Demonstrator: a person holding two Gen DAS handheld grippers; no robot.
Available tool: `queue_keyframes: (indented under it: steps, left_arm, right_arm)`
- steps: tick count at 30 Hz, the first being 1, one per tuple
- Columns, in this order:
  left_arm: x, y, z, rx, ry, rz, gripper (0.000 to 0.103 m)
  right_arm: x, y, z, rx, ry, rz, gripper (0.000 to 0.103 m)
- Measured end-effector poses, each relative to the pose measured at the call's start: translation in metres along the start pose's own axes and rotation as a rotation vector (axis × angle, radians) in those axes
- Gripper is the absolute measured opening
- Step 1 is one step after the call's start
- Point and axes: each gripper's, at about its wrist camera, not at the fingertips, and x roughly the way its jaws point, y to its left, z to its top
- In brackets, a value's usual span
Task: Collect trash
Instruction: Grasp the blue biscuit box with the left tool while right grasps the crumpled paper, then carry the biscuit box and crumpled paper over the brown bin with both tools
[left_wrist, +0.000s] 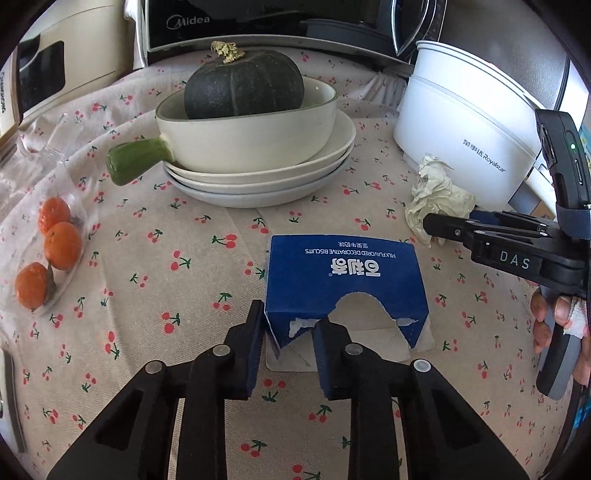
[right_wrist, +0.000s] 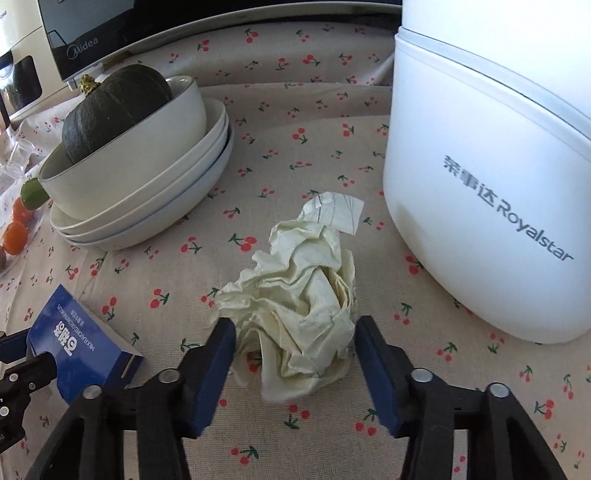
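A torn blue biscuit box (left_wrist: 343, 273) lies on the cherry-print tablecloth (left_wrist: 184, 295). My left gripper (left_wrist: 290, 326) is shut on its near left corner, one finger outside the wall and the other inside the torn opening. The box (right_wrist: 85, 343) also shows at the lower left of the right wrist view. A crumpled ball of pale paper (right_wrist: 303, 288) sits in front of the white cooker. My right gripper (right_wrist: 295, 332) is closed around its near part, both blue pads touching it. In the left wrist view the paper (left_wrist: 436, 192) and the right gripper (left_wrist: 436, 225) are at the right.
A dark green squash (left_wrist: 243, 85) sits in a handled bowl (left_wrist: 251, 140) on stacked plates behind the box. A white Royalstar cooker (right_wrist: 480, 184) stands close right of the paper. A Midea microwave (left_wrist: 258, 22) lines the back. Oranges in a clear bag (left_wrist: 55, 251) lie at the left.
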Motion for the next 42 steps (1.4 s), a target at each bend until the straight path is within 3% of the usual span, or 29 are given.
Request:
queue_keyframes:
  steps: [5,22,42]
  left_arm:
    - [-0.021,0.001,-0.016,-0.040,-0.010,-0.002,0.023]
    - [-0.158,-0.038,-0.096,-0.081,-0.026,-0.012,0.023]
    - [-0.243,-0.102,-0.178,-0.035,-0.030,-0.037,0.023]
  right_arm:
    - [-0.021,-0.002,-0.009,0.003,0.028,0.010,0.029]
    - [-0.163,0.020,-0.108,-0.034,0.036,0.017,0.029]
    - [-0.259,0.010,-0.209,0.064,0.042,0.032,0.029]
